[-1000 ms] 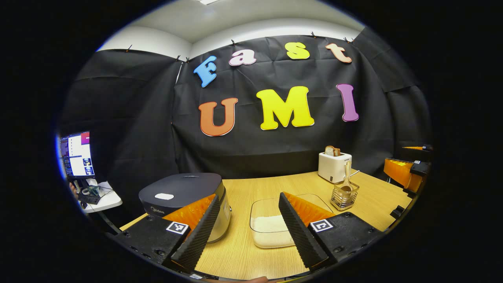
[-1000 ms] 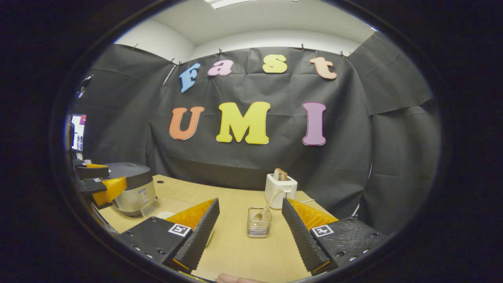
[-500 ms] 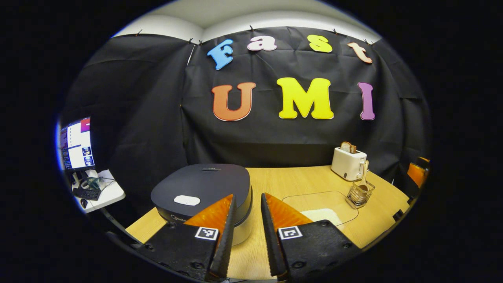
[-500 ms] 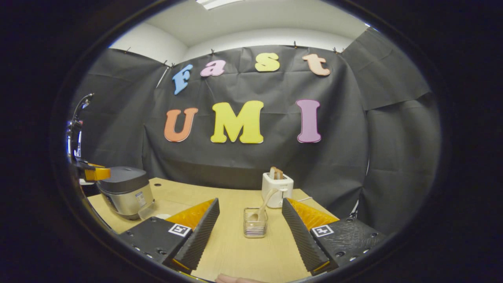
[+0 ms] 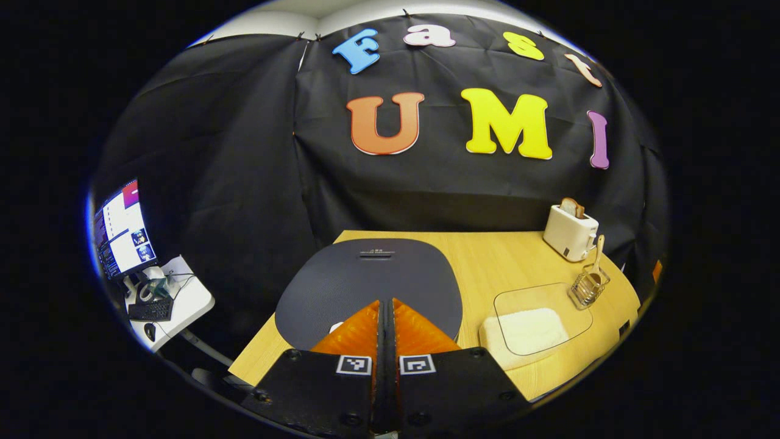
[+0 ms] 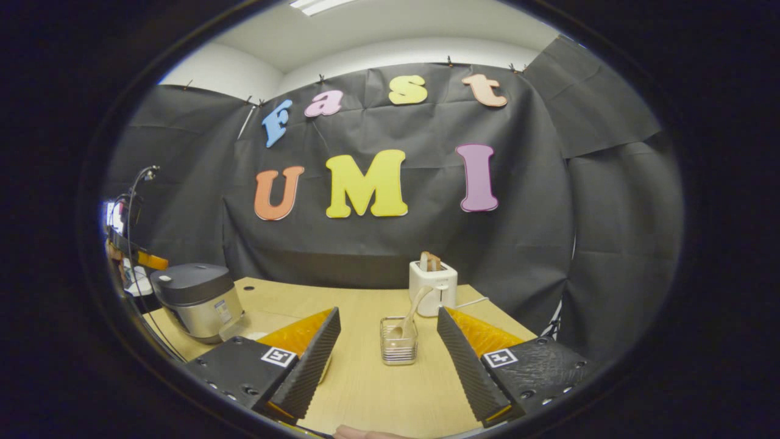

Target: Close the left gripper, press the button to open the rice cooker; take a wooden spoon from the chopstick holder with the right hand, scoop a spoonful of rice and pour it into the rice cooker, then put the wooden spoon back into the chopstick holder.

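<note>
Rice cooker [image 5: 372, 280] on wooden table [image 5: 499, 256], black-draped booth

No readable text — labels too blurred.

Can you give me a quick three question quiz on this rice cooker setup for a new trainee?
1. True or false: the rice cooker has its lid raised.
2. The wooden spoon stands in: A) the toaster B) the chopstick holder C) the clear rice container.
3. Fill in: the left gripper is ____, with its tips over the cooker's lid, and the right gripper is ____.

Key: 1 false, the lid is down. 2 B. 3 shut; open.
</note>
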Tool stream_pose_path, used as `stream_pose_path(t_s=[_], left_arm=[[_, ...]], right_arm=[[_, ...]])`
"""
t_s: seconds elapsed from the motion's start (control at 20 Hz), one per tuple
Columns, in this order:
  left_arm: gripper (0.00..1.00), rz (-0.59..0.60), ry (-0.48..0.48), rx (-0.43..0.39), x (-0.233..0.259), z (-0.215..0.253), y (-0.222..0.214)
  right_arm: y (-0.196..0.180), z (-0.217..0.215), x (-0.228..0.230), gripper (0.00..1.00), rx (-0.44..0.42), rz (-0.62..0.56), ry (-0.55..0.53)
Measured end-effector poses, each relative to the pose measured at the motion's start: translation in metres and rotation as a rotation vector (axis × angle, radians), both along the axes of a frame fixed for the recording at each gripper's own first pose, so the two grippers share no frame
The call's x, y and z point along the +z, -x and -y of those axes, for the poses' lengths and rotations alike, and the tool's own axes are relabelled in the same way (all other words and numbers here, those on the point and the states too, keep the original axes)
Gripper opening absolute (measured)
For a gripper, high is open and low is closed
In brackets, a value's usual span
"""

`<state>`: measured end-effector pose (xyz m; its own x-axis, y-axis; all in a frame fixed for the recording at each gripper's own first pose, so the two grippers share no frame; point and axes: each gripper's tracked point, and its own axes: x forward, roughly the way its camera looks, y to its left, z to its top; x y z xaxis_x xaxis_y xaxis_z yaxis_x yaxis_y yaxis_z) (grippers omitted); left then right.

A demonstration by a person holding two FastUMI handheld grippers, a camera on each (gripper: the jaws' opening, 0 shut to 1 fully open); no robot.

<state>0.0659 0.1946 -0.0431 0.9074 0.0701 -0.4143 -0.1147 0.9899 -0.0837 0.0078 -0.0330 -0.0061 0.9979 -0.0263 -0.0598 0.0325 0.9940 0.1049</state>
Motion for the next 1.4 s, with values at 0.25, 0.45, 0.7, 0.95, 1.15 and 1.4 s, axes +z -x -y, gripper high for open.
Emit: stream_pose_path(t_s=[0.25, 0.45, 0.7, 0.95, 1.15, 1.4], left_arm=[[0.03, -0.068, 0.031, -0.019, -0.016, -0.008, -0.002], [0.03, -0.089, 0.026, -0.036, -0.018, -0.008, -0.001], [0.03, -0.137, -0.003, -0.076, -0.021, -0.006, 0.002], [0.03, -0.14, 0.0, -0.087, -0.024, -0.007, 0.005], [0.03, -0.124, -0.002, -0.074, -0.02, -0.008, 0.004], [0.04, 0.006, -0.069, -0.012, 0.016, -0.013, 0.001]], right_arm=[[0.001, 0.002, 0.001, 0.95, -0.004, -0.003, -0.009], [0.001, 0.005, 0.002, 0.95, -0.01, -0.001, -0.005], [0.0, 0.005, -0.001, 0.94, -0.009, -0.009, -0.012], [0.002, 0.002, 0.001, 0.95, -0.001, -0.006, -0.018], [0.002, -0.004, -0.001, 0.96, 0.023, -0.012, -0.014], [-0.002, 0.009, -0.005, 0.95, -0.007, -0.025, -0.032]])
